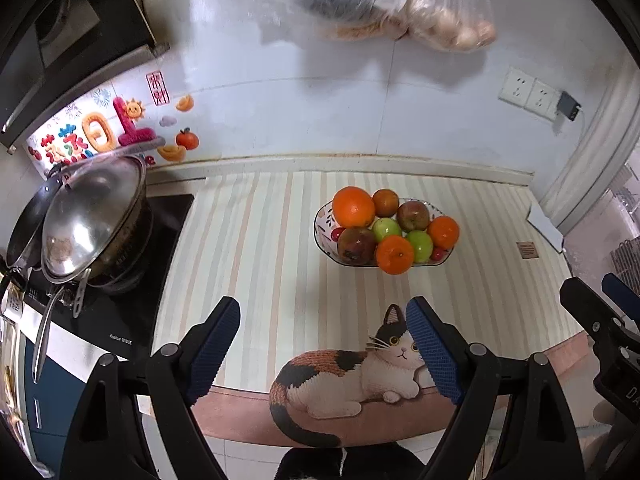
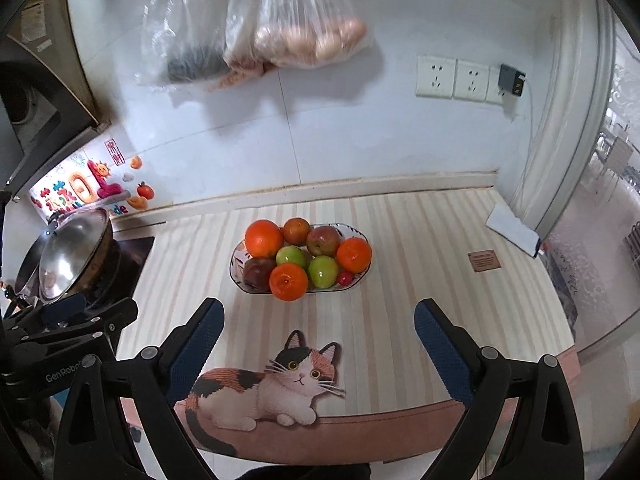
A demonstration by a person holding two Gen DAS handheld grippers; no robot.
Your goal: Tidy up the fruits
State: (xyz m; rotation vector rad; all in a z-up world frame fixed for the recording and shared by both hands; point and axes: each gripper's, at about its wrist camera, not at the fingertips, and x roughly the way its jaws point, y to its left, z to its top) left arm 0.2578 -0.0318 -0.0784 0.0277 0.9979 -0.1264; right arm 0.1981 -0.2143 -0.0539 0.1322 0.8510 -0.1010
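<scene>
A patterned fruit plate [image 1: 322, 216] [image 2: 237, 270] stands on the striped mat, piled with oranges [image 1: 353, 207] [image 2: 263, 238], green apples [image 1: 386, 229] [image 2: 291, 256], reddish apples [image 1: 413, 215] [image 2: 323, 239] and small red fruits [image 2: 345, 278]. My left gripper [image 1: 323, 310] is open and empty, hovering over the mat's front edge, short of the plate. My right gripper [image 2: 319, 309] is open and empty, also short of the plate. Each gripper shows at the other view's edge: the right one [image 1: 600, 320], the left one [image 2: 80, 320].
A striped mat with a cat picture [image 1: 360, 368] [image 2: 280, 384] covers the counter. A lidded steel pot [image 1: 92, 220] [image 2: 68, 256] sits on the stove at left. Plastic bags [image 1: 380, 0] [image 2: 280, 28] hang on the wall. Wall sockets [image 2: 456, 78] and a white box [image 2: 512, 230] are at right.
</scene>
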